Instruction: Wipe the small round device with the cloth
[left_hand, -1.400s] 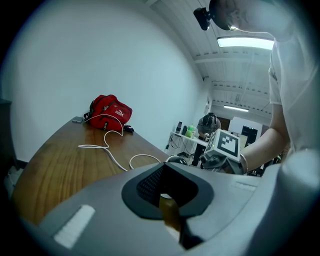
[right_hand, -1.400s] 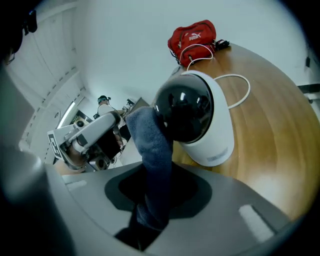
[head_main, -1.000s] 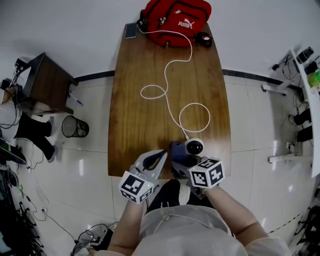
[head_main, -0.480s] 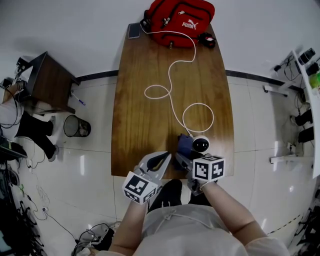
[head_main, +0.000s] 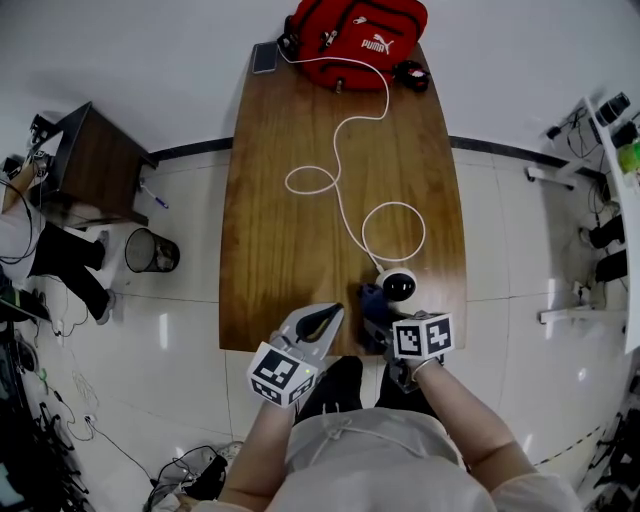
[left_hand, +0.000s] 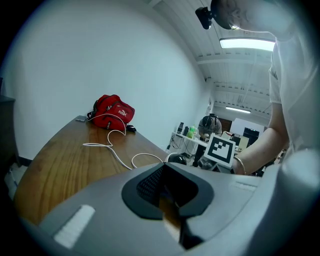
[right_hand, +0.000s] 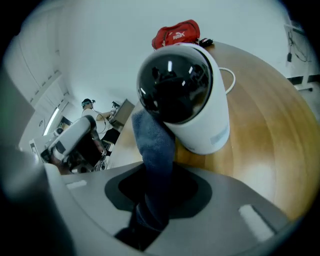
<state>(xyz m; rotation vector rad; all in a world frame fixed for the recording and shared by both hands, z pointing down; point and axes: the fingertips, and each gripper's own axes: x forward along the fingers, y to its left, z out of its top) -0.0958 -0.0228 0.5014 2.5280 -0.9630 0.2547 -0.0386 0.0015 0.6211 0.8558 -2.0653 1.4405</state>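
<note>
One small round device (head_main: 398, 285) stands upright near the table's (head_main: 290, 240) near edge. Its dark face is turned toward the person, and a white cable (head_main: 340, 190) trails off behind it. The right gripper (head_main: 372, 320) slants down at it, jaws clamped on a blue cloth (head_main: 371, 298) whose free end touches that face. The left gripper (head_main: 330, 313), jaws together and empty, hangs nearly level just beside.

device (right_hand: 185, 95) showing white shell, glossy black dome | cloth (right_hand: 152, 145) showing dark blue | table (head_main: 290, 240) showing brown wood grain | bag (head_main: 355, 28) showing red, white logo | cable (head_main: 394, 204) running white | left gripper (head_main: 330, 312), right gripper (right_hand: 155, 200) showing grey bodies | cubes (head_main: 283, 374) carrying black-and-white square markers
</note>
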